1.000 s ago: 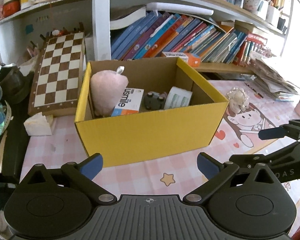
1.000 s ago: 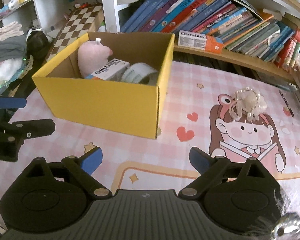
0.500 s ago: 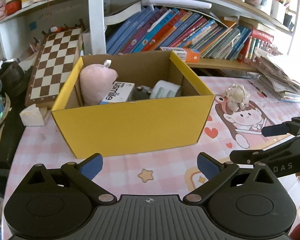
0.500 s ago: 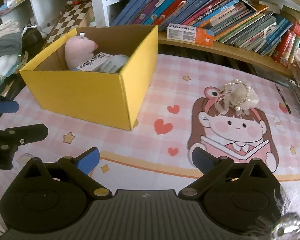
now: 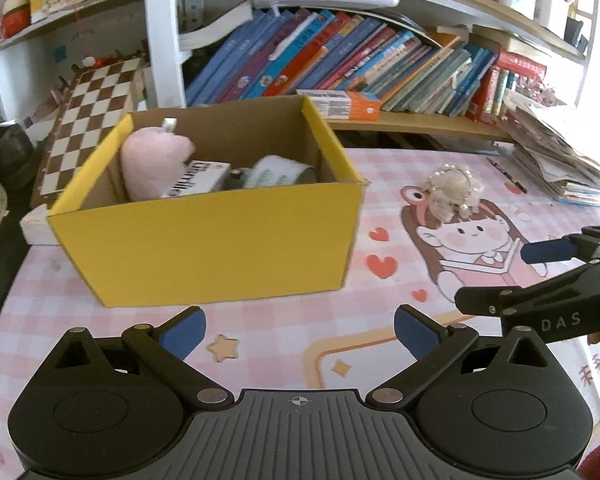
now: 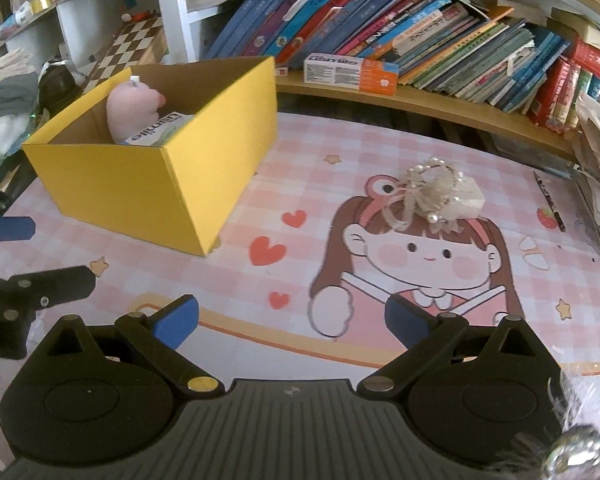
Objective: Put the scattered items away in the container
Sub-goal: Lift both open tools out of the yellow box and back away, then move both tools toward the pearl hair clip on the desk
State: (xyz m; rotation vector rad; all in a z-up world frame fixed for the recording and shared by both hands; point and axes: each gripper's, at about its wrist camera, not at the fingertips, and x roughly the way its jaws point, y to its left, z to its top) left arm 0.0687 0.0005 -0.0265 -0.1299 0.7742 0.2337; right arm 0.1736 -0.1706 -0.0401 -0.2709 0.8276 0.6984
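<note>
— Left to tidy: pearl-and-ribbon hair ornament (image 6: 436, 196), lying loose on the desk (image 6: 300, 184), right on the cartoon girl's hair printed on the pink checked mat (image 5: 472, 240).
— Relative to the container?
— Well apart from the yellow cardboard box (image 5: 208, 244), out past its right-hand corner. Standing open-topped on the same mat.
— Inside the box?
— Pink plush toy (image 5: 154, 162) against the far left corner, a white usmile carton (image 5: 198, 184) leaning beside it, a pale roll (image 5: 276, 172) to the right. Something dark between them, too hidden to name.
— Tongs?
— Left tongs (image 5: 298, 330) spread wide, nothing between the blue pads, low over the mat in front of the box. Right tongs (image 6: 290, 318) likewise wide apart and bare, facing the ornament from the near side.
— Around that?
— Leaning books (image 6: 380, 36) on the shelf behind, another usmile carton (image 6: 350, 72) on the ledge, a chessboard (image 5: 88, 124) propped at left.
</note>
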